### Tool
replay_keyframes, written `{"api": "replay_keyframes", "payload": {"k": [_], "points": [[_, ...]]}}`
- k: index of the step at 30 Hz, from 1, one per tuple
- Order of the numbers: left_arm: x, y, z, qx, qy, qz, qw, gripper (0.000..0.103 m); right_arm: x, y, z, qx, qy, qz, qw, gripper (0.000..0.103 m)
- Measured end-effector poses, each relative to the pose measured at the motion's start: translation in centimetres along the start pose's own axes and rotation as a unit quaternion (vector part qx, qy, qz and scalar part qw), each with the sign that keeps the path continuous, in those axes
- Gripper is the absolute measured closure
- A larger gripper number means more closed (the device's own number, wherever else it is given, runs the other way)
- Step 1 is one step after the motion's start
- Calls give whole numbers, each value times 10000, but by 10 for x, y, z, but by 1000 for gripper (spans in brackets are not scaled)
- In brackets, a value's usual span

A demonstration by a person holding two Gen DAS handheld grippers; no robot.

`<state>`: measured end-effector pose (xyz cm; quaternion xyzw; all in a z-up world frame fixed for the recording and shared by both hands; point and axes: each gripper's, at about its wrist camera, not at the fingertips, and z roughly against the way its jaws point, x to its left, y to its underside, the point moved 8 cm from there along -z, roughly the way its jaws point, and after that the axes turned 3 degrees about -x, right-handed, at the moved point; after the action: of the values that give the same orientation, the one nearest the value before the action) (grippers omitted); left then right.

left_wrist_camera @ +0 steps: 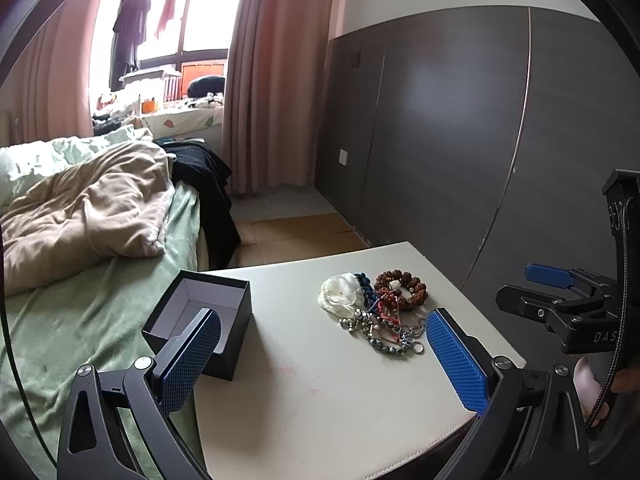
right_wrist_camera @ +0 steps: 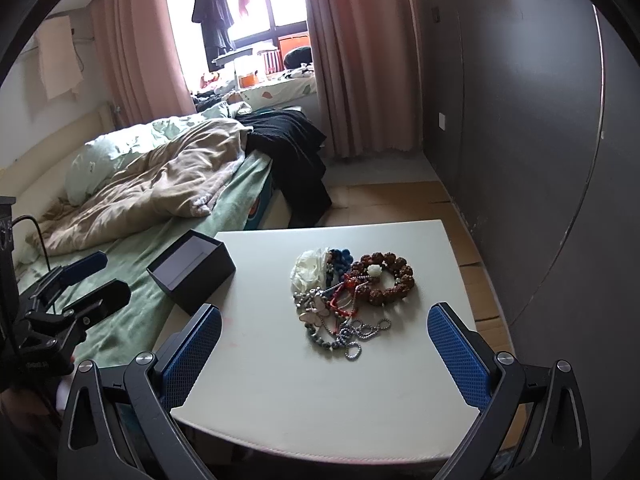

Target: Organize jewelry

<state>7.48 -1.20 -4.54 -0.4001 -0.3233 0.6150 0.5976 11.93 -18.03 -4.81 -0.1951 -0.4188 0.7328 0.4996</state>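
A tangled pile of jewelry [left_wrist_camera: 376,314] [right_wrist_camera: 348,300] lies on a small white table [left_wrist_camera: 320,400] [right_wrist_camera: 300,380]. It holds a brown bead bracelet [left_wrist_camera: 404,290] [right_wrist_camera: 386,280], a white flower piece [left_wrist_camera: 340,294] [right_wrist_camera: 310,270], blue beads and silver chains [right_wrist_camera: 356,340]. An open black box [left_wrist_camera: 200,320] [right_wrist_camera: 192,272] with a pale lining sits at the table's left edge, nothing showing inside. My left gripper [left_wrist_camera: 324,360] is open above the table's near side. My right gripper [right_wrist_camera: 324,356] is open too, short of the pile. Each shows in the other's view [left_wrist_camera: 516,284] [right_wrist_camera: 116,274], holding nothing.
A bed [left_wrist_camera: 100,320] [right_wrist_camera: 132,300] with a green sheet and a beige blanket [left_wrist_camera: 80,216] borders the table on the left. A dark panelled wall [left_wrist_camera: 460,140] [right_wrist_camera: 520,120] runs along the right. Cardboard [right_wrist_camera: 400,200] covers the floor beyond the table.
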Motion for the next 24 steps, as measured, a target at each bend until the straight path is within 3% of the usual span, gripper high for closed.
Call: {"api": "replay_keyframes", "payload": {"k": [24], "points": [[-4,-1,8,-128,110,64,9998,1,2,-3,9,-125,-11,38,9999,0]]}}
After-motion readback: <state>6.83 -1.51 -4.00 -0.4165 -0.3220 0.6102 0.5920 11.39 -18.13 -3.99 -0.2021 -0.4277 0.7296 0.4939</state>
